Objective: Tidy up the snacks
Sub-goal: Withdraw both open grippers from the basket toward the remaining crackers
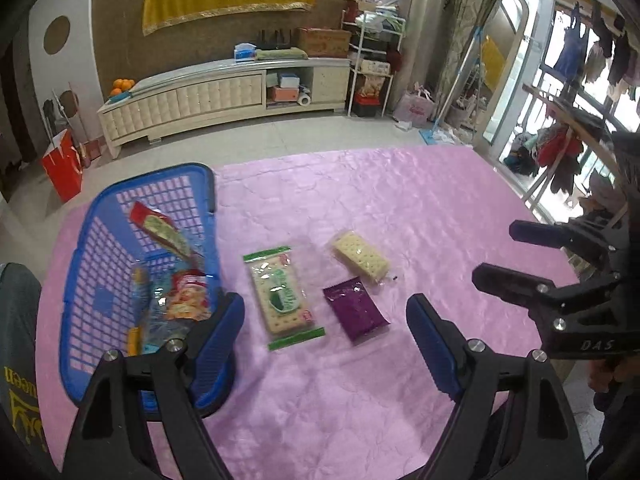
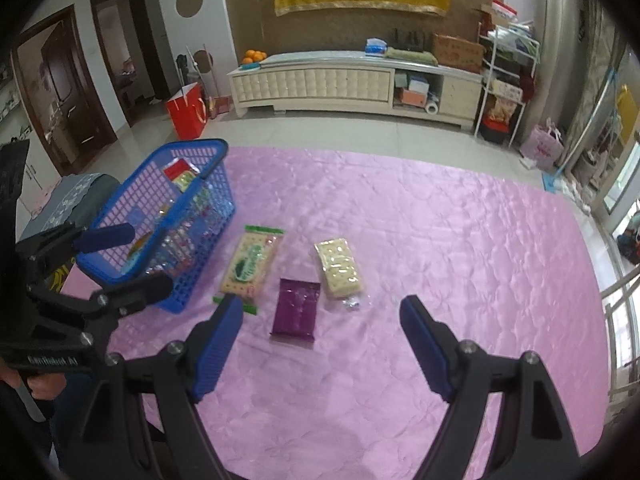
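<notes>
A blue plastic basket (image 1: 80,264) (image 2: 208,148) stands at the left of the pink table and holds several snack packets (image 1: 180,300). Three packets lie on the cloth to its right: a green-edged cracker pack (image 1: 282,298) (image 2: 250,266), a purple packet (image 1: 356,308) (image 2: 298,306) and a pale biscuit pack (image 1: 362,256) (image 2: 339,266). My left gripper (image 1: 326,326) is open and empty, hovering just in front of the cracker pack and purple packet, its left finger beside the basket. My right gripper (image 2: 322,326) (image 1: 494,254) is open and empty, in front of the purple packet.
The pink tablecloth (image 1: 360,400) (image 2: 460,260) covers the table. Beyond the far edge are tiled floor, a white low cabinet (image 1: 224,96) (image 2: 352,80), a red paper bag (image 1: 62,166) (image 2: 188,110) and a white shelf rack (image 1: 372,64).
</notes>
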The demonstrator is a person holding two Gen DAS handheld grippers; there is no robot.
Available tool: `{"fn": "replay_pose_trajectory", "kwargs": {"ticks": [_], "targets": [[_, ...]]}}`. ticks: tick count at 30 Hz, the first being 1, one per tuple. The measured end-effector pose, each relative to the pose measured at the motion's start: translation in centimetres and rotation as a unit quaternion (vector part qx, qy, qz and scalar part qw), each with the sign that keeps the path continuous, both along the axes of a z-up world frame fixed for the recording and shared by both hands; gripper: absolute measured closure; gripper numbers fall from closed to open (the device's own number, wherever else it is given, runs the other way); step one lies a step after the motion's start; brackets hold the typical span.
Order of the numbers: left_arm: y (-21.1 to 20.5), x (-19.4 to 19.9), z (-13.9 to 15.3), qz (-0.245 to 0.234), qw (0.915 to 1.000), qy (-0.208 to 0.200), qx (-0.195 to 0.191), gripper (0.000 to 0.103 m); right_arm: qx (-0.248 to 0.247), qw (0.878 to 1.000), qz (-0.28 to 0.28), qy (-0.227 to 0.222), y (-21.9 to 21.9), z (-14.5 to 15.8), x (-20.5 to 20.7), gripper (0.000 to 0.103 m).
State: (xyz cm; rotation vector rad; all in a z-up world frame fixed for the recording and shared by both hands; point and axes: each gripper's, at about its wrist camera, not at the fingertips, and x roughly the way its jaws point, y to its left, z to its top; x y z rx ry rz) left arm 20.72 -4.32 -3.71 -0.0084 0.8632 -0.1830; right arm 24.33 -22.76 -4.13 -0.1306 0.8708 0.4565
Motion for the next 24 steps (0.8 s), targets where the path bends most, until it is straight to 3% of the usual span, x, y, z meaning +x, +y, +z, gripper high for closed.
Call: {"fn": "replay_pose_trajectory", "kwargs": {"ticks": [8,16,18,20,24], "targets": [[-3.7,1.4,-3.6,-0.015,0.9983,0.019,0.053,0.022,-0.003,1.000,-0.011,0.012,-1.5,-2.8,1.4,0.019],[-3.9,3.3,-6.8,0.015,0.9977,0.038,0.055,0.022,0.003,1.000,-0.021,0.019,-2.8,-5.0,2.9,0.019],[-3.8,3.8,-7.5,0.020,0.9978,0.044,0.044,0.027,-0.001,1.000,-0.020,0.018,-2.8,-5.6,3.2,0.019],[-3.7,4.4,-8.4,0.020,0.9978,0.052,0.036,0.040,-0.008,1.000,-0.020,0.018,-2.7,-6.1,3.6,0.019],[-3.8,5.4,-9.9,0.025,0.9973,0.055,0.041,0.046,-0.007,0.999,-0.019,0.026,-2.3,-7.2,4.6,0.019]]}}
